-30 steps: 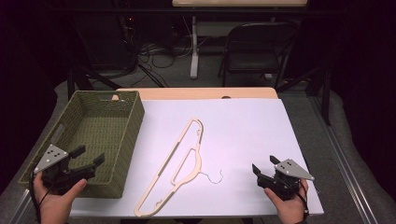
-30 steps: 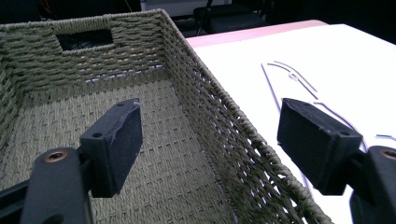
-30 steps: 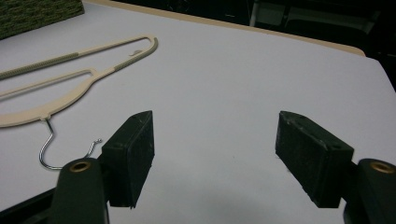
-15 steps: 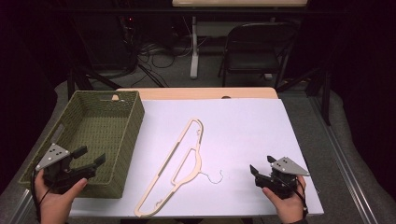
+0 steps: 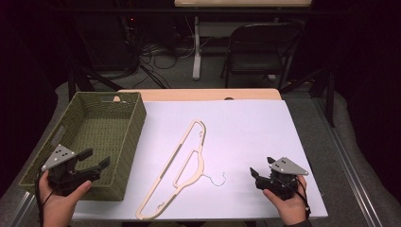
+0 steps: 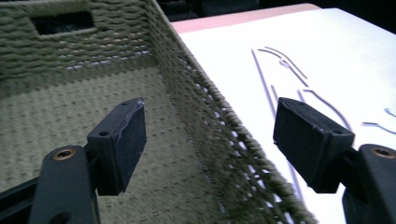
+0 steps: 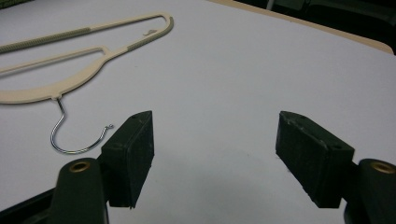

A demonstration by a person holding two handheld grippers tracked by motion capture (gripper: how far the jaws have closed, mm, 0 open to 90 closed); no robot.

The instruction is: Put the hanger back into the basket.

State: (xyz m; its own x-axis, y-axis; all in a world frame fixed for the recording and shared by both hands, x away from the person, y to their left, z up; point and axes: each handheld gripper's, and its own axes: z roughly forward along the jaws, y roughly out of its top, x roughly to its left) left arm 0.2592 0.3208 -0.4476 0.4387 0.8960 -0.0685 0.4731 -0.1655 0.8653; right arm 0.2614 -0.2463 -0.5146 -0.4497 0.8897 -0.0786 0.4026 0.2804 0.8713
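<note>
Lying flat on a white sheet (image 5: 246, 132) that covers most of a light wooden table (image 5: 198, 94), a cream plastic clothes hanger with a thin silver wire hook (image 5: 182, 169) runs on a slant from the table's near edge up toward its middle, its hook (image 5: 217, 180) curling out to the right. The right gripper view shows the same hanger (image 7: 70, 70) at upper left, its wire hook (image 7: 77, 135) just beyond the left jaw and touching neither jaw.

The right gripper (image 5: 257, 174), black with a grey three-cornered plate on top, sits low over the sheet near the table's front right corner, held in the person's right hand (image 5: 287, 205). Its jaws stand wide apart around nothing, with bare white sheet between them in its own view (image 7: 212, 154).

A woven olive-green rectangular basket (image 5: 127, 137) stands at the table's left side, well apart from the hook and beside the hanger's near end. The left gripper (image 5: 97, 160), held in the person's left hand (image 5: 59, 203), hovers at the basket's near right corner. Its jaws are also spread wide and hold nothing; in its own view (image 6: 210, 140) they straddle the basket's right wall (image 6: 224, 140), one jaw over the woven floor, the other over the sheet.

Behind the table, a dark folding chair (image 5: 260, 52) and loose cables (image 5: 156, 56) sit on the dim floor.
</note>
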